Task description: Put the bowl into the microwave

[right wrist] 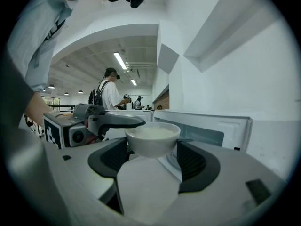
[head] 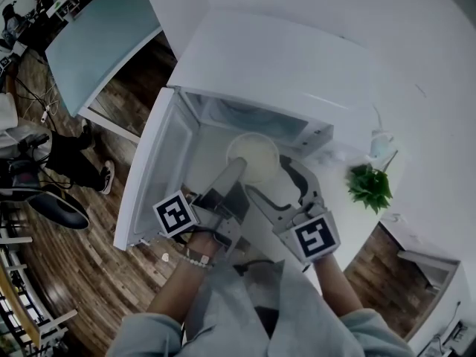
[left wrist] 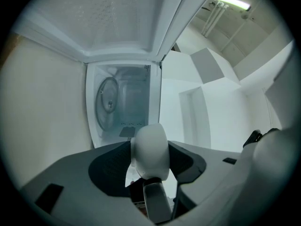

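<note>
A white bowl (head: 253,156) with pale contents hangs in front of the open microwave (head: 245,117). My left gripper (head: 236,169) is turned on its side. Its upper finger lies over the bowl's near-left rim, and in the left gripper view the bowl (left wrist: 150,149) fills the gap between its pads. My right gripper (head: 277,183) comes in from the near right. In its own view the bowl (right wrist: 153,138) sits tight between both pads, upright. The right gripper view also shows the left gripper (right wrist: 136,122) reaching the rim. The microwave's glass turntable (left wrist: 108,102) shows inside the cavity.
The microwave door (head: 152,177) stands swung out to the left. A small green plant (head: 370,186) sits on the white counter at the right. A person's legs (head: 78,163) and chairs are on the wood floor at the left. More people stand far behind (right wrist: 110,95).
</note>
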A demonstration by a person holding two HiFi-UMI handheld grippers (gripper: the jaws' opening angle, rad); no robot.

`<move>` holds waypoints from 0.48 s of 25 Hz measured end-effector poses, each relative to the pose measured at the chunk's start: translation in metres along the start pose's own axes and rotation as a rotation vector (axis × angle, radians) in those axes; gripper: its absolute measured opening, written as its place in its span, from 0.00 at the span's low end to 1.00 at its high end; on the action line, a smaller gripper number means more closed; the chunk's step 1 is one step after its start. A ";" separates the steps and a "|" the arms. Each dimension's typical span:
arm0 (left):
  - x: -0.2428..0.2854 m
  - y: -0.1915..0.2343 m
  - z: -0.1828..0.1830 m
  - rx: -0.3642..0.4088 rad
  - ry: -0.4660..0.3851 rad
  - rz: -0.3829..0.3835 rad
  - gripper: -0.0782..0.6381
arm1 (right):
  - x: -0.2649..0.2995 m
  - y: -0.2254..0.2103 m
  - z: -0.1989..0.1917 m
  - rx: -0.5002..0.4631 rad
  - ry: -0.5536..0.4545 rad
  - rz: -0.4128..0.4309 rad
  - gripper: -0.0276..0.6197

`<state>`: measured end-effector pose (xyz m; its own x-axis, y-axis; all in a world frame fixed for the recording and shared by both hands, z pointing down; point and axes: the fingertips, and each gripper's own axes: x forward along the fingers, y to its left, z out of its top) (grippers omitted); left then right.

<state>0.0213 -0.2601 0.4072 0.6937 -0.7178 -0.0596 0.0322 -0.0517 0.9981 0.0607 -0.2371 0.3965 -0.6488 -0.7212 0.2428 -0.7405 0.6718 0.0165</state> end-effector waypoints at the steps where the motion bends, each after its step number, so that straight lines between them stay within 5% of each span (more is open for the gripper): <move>1: 0.002 0.003 0.001 -0.001 -0.002 0.003 0.42 | 0.002 -0.002 -0.002 0.003 0.004 0.002 0.57; 12: 0.021 0.031 0.019 0.035 -0.018 0.050 0.41 | 0.028 -0.022 -0.026 0.034 0.030 0.024 0.57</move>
<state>0.0229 -0.2902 0.4368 0.6808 -0.7324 -0.0104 -0.0272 -0.0395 0.9988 0.0629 -0.2678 0.4279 -0.6612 -0.6993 0.2716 -0.7307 0.6823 -0.0222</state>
